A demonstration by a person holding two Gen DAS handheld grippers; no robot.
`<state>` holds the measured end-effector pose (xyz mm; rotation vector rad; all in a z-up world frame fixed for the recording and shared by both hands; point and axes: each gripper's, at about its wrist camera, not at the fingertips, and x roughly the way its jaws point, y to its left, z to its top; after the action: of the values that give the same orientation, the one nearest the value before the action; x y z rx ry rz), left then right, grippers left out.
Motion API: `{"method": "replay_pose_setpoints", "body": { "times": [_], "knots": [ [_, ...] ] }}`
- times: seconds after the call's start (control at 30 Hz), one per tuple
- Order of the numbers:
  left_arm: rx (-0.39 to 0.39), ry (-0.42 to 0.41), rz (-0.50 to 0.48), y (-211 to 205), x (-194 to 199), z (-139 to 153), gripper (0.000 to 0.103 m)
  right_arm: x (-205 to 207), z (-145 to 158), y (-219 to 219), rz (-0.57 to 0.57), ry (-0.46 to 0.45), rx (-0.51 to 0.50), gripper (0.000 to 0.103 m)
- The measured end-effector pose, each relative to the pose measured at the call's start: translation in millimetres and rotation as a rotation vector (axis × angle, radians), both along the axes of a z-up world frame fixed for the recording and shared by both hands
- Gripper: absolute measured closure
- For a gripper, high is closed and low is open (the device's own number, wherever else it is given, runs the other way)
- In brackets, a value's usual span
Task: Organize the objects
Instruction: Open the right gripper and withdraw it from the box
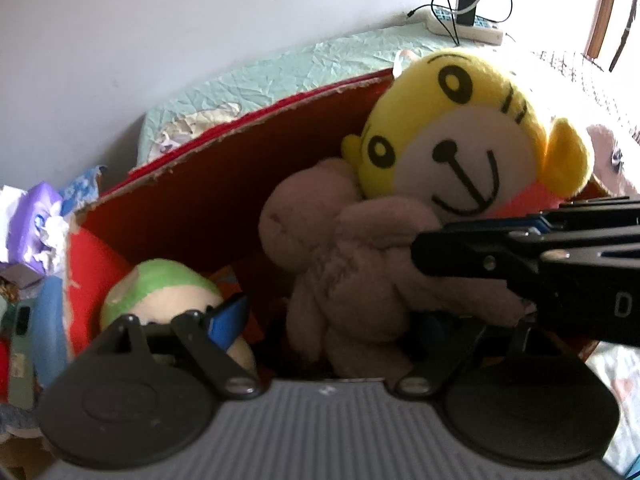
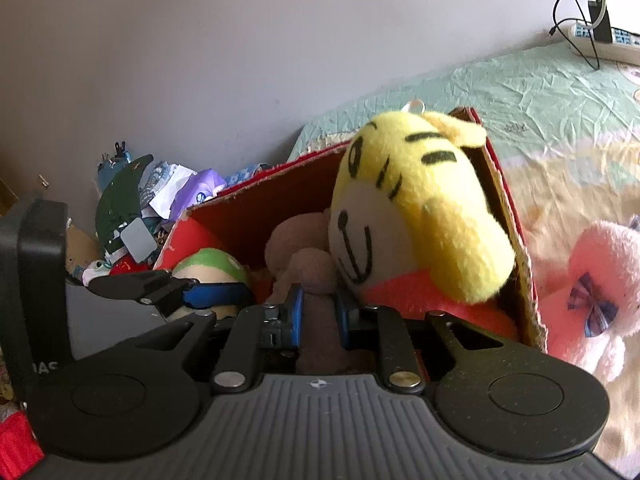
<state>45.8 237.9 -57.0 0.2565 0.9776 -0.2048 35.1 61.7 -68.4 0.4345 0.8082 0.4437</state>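
Observation:
A red cardboard box (image 1: 192,184) (image 2: 256,216) holds a brown plush bear (image 1: 340,280) (image 2: 308,264), a yellow tiger plush (image 1: 460,136) (image 2: 416,208) and a green-capped plush (image 1: 160,292) (image 2: 212,268). My right gripper (image 2: 320,316) is shut on the brown bear's limb inside the box; it enters the left wrist view from the right (image 1: 480,240). My left gripper (image 1: 340,320) is open around the bear's lower body, one blue pad (image 1: 228,316) beside the green-capped plush; it also shows in the right wrist view (image 2: 212,296).
A pink plush (image 2: 592,296) lies on the bed right of the box. A power strip with cables (image 1: 464,20) (image 2: 600,36) sits at the far end of the green sheet (image 2: 500,92). A clutter pile of bags and papers (image 2: 152,200) lies left of the box.

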Motion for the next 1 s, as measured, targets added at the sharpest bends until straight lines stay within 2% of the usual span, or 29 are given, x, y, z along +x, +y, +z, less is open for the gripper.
{"method": "replay_pose_setpoints", "body": {
  "times": [0.13, 0.27, 0.43, 0.67, 1.0],
  "knots": [
    [0.054, -0.007, -0.012, -4.4, -2.6, -0.9, 0.017, 1.3, -0.7, -0.4, -0.001, 0.007, -0.002, 0.086],
    [0.056, 0.003, -0.022, -3.7, 0.0, -0.6, 0.017, 3.4, -0.1, -1.4, -0.005, 0.0, -0.02, 0.088],
    [0.051, -0.052, -0.031, 2.8, -11.5, 14.5, 0.014, 4.1, -0.6, 1.2, 0.017, 0.004, -0.049, 0.088],
    [-0.026, -0.105, 0.03, 24.9, -22.3, 31.6, 0.012, 3.6, -0.9, 1.7, 0.031, 0.018, -0.05, 0.088],
    [0.053, -0.122, 0.056, 9.3, -12.1, 20.3, 0.011, -7.0, 5.2, -6.1, 0.003, 0.002, -0.025, 0.087]
  ]
}}
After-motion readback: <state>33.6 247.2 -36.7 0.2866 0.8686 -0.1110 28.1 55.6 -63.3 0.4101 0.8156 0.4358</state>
